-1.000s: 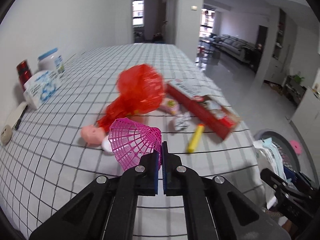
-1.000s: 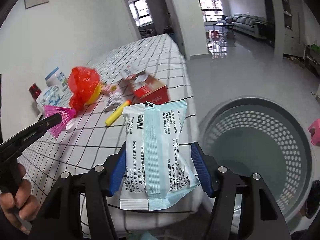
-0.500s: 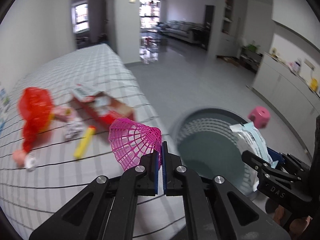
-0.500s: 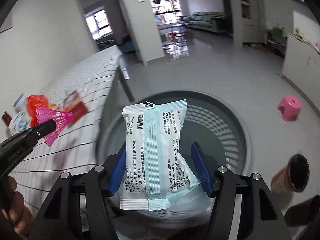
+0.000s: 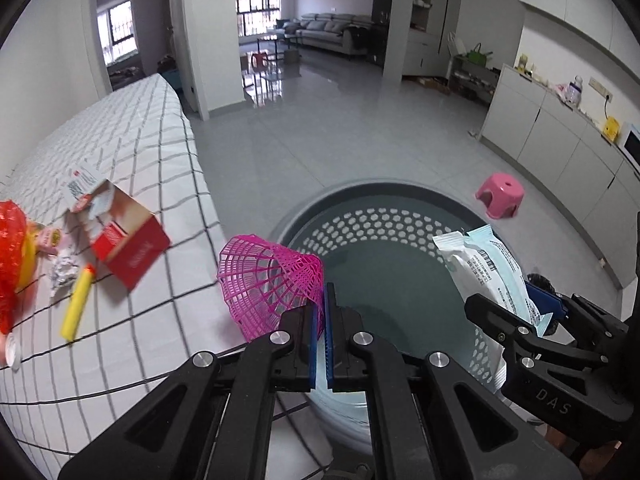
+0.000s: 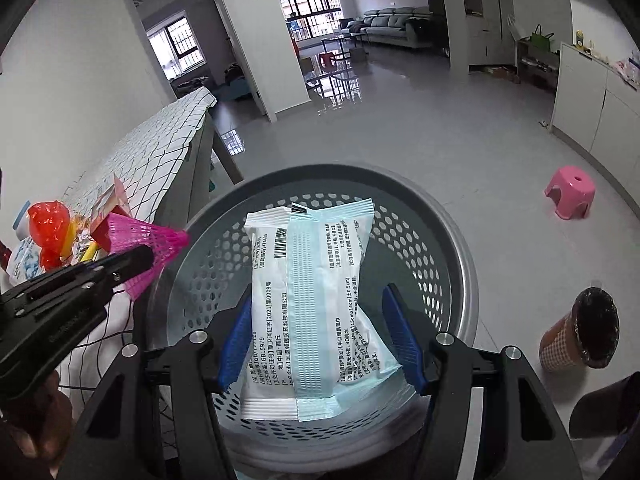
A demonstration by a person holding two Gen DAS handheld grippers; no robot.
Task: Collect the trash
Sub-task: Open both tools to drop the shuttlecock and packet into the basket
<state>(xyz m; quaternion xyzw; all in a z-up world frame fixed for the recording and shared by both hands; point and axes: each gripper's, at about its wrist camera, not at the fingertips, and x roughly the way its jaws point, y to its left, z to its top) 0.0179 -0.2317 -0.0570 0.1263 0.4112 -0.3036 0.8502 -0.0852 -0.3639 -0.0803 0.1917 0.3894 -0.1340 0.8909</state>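
Note:
My left gripper [image 5: 319,312] is shut on a pink plastic mesh cone [image 5: 267,276] and holds it at the near rim of a round grey perforated bin [image 5: 360,216] on the floor. In the right wrist view the cone [image 6: 148,240] hangs at the bin's left rim [image 6: 460,240]. My right gripper [image 6: 318,340] holds a white and pale blue wipes packet [image 6: 312,312] between its blue pads [image 6: 236,336], above the bin's inside. The packet [image 5: 488,268] and right gripper [image 5: 532,320] show at the right of the left wrist view.
A table with a checked cloth [image 5: 132,152] stands left of the bin, holding a red box [image 5: 124,236], a yellow tube [image 5: 78,304], a red net bag [image 5: 12,248] and crumpled foil [image 5: 64,272]. A pink stool [image 6: 570,192] and a brown cup [image 6: 580,332] stand on the floor.
Both grippers have swung right from the table to the bin, carrying their items. The packet now hangs over the bin's inside, and the cone has reached its rim.

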